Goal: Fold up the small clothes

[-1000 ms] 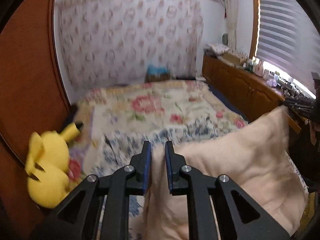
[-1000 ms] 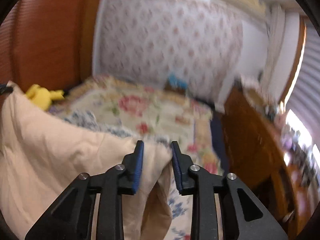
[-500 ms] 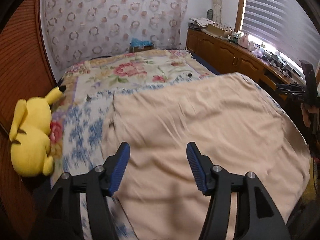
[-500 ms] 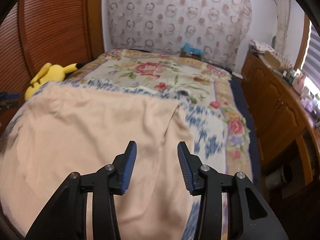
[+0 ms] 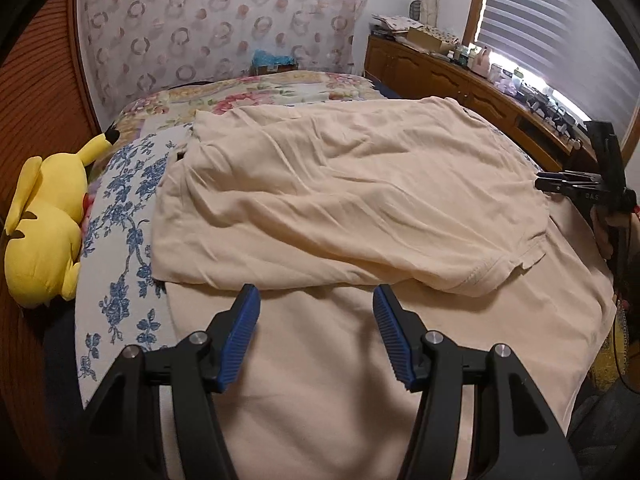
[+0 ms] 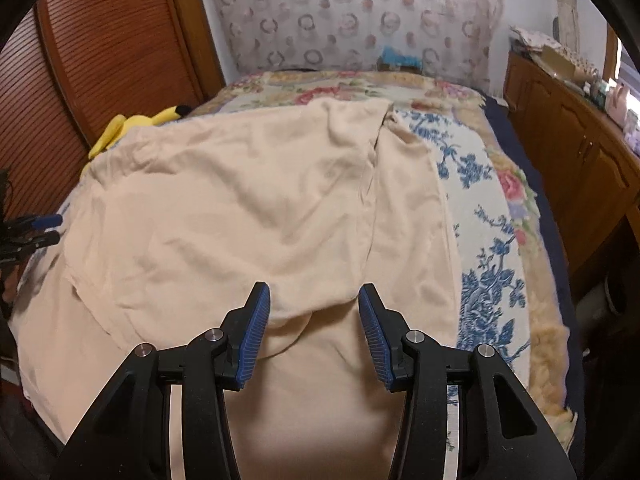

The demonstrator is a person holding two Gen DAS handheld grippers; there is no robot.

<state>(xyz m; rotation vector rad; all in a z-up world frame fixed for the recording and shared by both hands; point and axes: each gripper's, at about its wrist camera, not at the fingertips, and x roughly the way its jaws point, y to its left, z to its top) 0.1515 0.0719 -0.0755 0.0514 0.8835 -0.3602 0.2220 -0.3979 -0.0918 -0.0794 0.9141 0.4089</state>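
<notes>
Jaws of left gripper (image 5: 316, 300) and right gripper (image 6: 313, 298) just spread, empty, above beige garment (image 5: 352, 184): soft, light, limp; pinch its folded hem corners.

The beige shirt (image 5: 340, 184) runs off the bottom edge, its near hem hidden behind both claws.

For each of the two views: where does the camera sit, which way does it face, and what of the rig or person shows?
Left wrist: behind the open left gripper, angled down over the beige garment toward the curtain; right gripper at right edge.
Right wrist: behind the open right gripper, same heading; left gripper at left edge.
Shared: garment, yellow plush toy, floral bedspread.
</notes>
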